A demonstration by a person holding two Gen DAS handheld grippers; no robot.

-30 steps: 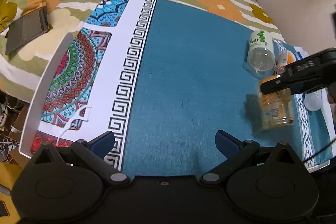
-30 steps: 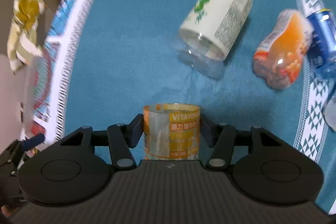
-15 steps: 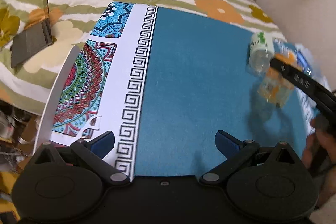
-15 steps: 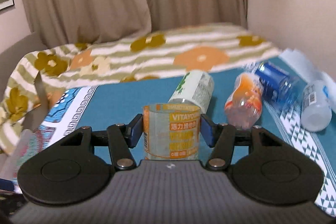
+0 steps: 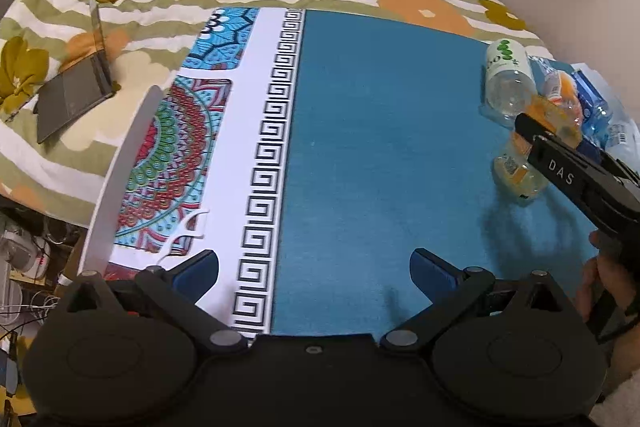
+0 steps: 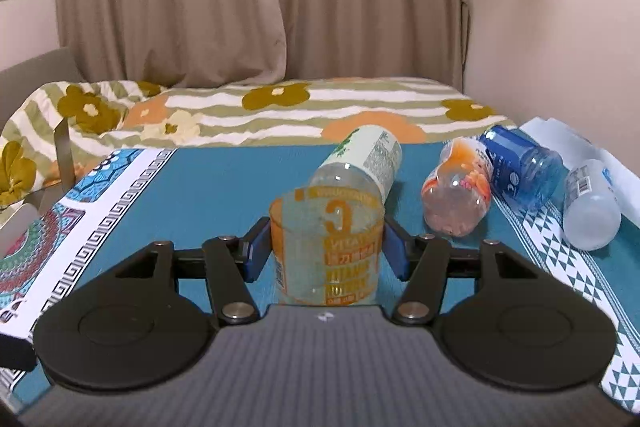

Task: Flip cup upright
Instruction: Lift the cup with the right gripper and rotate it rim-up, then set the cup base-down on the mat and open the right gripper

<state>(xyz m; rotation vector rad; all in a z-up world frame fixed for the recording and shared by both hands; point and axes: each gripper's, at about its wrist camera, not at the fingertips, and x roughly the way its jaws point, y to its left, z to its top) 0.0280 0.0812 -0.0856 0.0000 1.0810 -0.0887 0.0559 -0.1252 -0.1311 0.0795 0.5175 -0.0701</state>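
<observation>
The cup (image 6: 326, 251) is a clear cut-off bottle with an orange VITA label, standing with its open rim up. My right gripper (image 6: 326, 247) is shut on it, blue pads on both sides, low over the teal cloth (image 6: 208, 195). In the left wrist view the cup (image 5: 518, 171) shows at the right, partly behind the right gripper's black body (image 5: 576, 179). My left gripper (image 5: 314, 267) is open and empty above the cloth's near edge, far left of the cup.
Several cut bottles lie on their sides beyond the cup: green-labelled (image 6: 360, 163), orange (image 6: 458, 201), blue (image 6: 520, 163), white (image 6: 592, 207). A floral blanket (image 6: 280, 111) lies behind. A laptop (image 5: 76, 87) sits on the blanket at left. A patterned mat (image 5: 172, 155) covers the left.
My right gripper has swung from pointing down to level, turning the held cup's open rim upward. The left gripper has stayed open and drifted back slightly.
</observation>
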